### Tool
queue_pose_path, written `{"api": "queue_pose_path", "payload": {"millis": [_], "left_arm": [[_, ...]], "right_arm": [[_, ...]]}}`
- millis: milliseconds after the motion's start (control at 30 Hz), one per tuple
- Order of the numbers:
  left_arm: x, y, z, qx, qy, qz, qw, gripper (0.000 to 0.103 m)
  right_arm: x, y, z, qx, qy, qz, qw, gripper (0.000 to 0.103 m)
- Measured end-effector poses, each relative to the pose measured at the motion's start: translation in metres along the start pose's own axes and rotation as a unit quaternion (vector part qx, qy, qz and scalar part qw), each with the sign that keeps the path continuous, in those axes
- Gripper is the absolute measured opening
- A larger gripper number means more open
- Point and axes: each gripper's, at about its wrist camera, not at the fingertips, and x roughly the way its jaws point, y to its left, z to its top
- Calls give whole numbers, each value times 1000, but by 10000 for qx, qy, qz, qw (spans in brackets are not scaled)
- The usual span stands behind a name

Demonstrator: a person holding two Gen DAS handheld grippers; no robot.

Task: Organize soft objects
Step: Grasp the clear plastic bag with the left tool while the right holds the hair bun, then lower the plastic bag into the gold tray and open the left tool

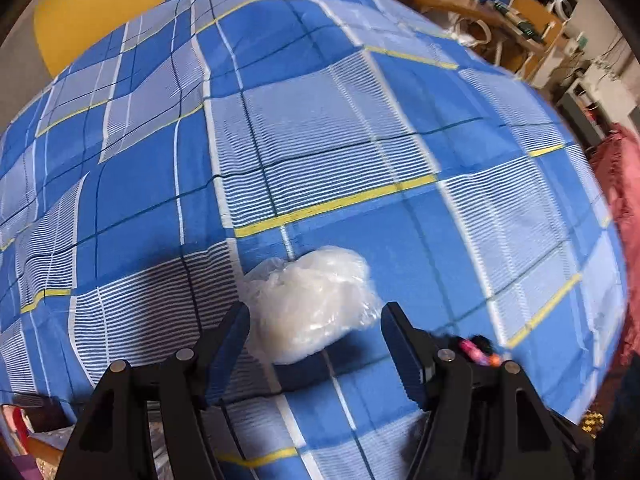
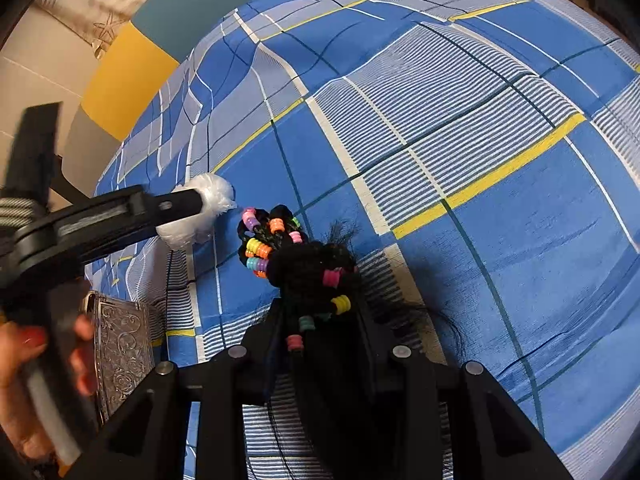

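Left claw (image 1: pixel 314 330) gapes over the white plastic-wrapped wad (image 1: pixel 310 304) on the bed (image 1: pixel 360 140), probably unpinched; right claw (image 2: pixel 320 320) clamps the beaded black hairpiece (image 2: pixel 298 256); next, close left.

Plastic bundle (image 1: pixel 310 300) on bedsheet (image 1: pixel 360 128), beaded hairpiece (image 2: pixel 296 264) beside.
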Motion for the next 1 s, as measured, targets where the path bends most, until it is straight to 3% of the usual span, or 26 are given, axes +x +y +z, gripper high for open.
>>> {"api": "queue_pose_path", "payload": {"millis": [100,133,233,367,633,800,1000], "left_arm": [[9,3,2,-96,86,-23,9999,63],[11,5,1,-183,129,-94,9997,49],[6,14,-1,-423,36,-289,9987,44],[-17,16,-10,-365,-230,-402,9983,43],[-56,17,-35,-519,-378,-933,9936,43],[-92,11,-62,-498,-511,-1341,9884,42],[-152,2,-107,-212,-970,-1799,9787,42]], "right_arm": [[-1,-2,1,65,8,49,10000,34],[0,-3,1,76,7,56,10000,34],[-1,-2,1,38,-15,36,10000,34],[-2,-1,-1,-36,-59,-9,10000,34],[-1,-1,-3,-124,-123,-16,9998,34],[-2,-1,-3,-153,-122,28,9998,34],[-5,-5,-5,-29,-112,70,9999,34]]}}
